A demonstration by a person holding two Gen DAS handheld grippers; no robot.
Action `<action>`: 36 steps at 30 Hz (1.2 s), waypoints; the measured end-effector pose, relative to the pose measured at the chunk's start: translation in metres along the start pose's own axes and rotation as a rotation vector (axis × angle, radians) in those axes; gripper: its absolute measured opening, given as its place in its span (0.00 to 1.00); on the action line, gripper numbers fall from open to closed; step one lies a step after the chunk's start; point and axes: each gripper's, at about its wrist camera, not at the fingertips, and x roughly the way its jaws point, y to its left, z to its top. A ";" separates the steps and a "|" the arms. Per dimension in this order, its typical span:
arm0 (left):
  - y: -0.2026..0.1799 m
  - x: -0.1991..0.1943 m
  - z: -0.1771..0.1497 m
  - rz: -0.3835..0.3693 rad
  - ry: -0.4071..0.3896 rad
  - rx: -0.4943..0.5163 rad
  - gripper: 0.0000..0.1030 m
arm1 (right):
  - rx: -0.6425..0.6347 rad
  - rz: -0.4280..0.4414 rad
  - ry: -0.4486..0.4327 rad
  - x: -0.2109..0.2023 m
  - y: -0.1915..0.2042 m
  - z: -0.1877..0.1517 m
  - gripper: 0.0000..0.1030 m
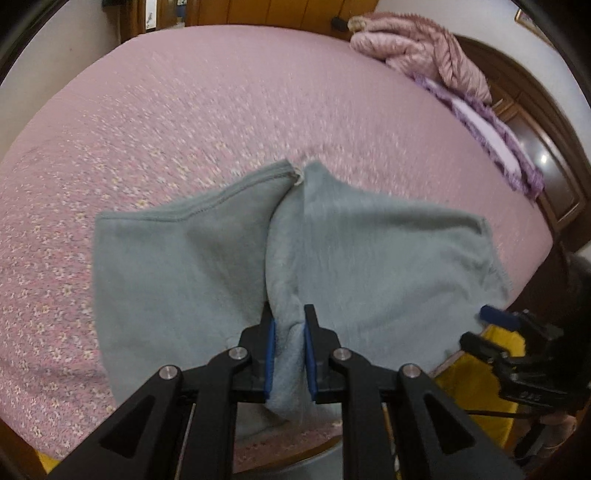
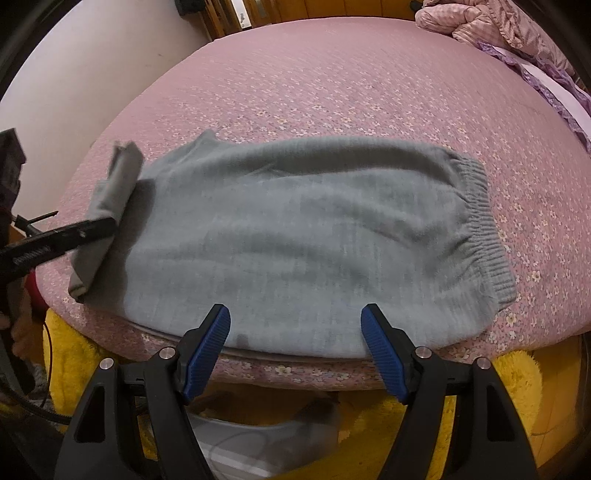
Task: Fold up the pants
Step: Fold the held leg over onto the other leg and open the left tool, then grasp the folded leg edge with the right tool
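Observation:
Grey-green fleece pants (image 2: 303,229) lie across the near edge of a pink flowered bed (image 2: 332,85), ribbed waistband (image 2: 484,225) to the right. My left gripper (image 1: 289,325) is shut on a bunched fold of the pants (image 1: 221,269) at the leg end and lifts it off the bed; it shows in the right wrist view (image 2: 92,229) at the left, holding the raised cuff end. My right gripper (image 2: 295,321) is open and empty just in front of the pants' near edge; it shows at the right edge of the left wrist view (image 1: 495,317).
A pink quilted blanket (image 1: 417,48) and a purple pillow (image 1: 495,136) lie at the bed's far right by a dark wooden headboard (image 1: 546,162). Yellow fluffy fabric (image 2: 517,391) sits below the bed edge. A wooden wardrobe (image 1: 277,11) stands beyond the bed.

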 end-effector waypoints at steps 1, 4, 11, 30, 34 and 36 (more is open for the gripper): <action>-0.001 0.005 -0.001 0.008 0.008 0.005 0.13 | 0.004 -0.001 0.003 0.001 -0.001 0.000 0.74; -0.002 0.012 -0.001 0.014 0.022 0.011 0.14 | 0.016 0.002 0.015 0.007 -0.004 -0.001 0.74; -0.005 0.017 -0.002 0.013 0.037 -0.020 0.30 | 0.036 0.006 0.046 0.020 -0.010 0.001 0.74; 0.057 -0.062 -0.029 0.023 -0.115 -0.152 0.49 | -0.040 0.018 0.037 0.013 0.034 0.032 0.74; 0.076 -0.051 -0.036 0.042 -0.089 -0.193 0.49 | -0.071 0.045 0.037 0.015 0.058 0.044 0.74; 0.083 -0.044 -0.041 0.049 -0.068 -0.205 0.49 | -0.084 0.072 0.044 0.017 0.071 0.050 0.74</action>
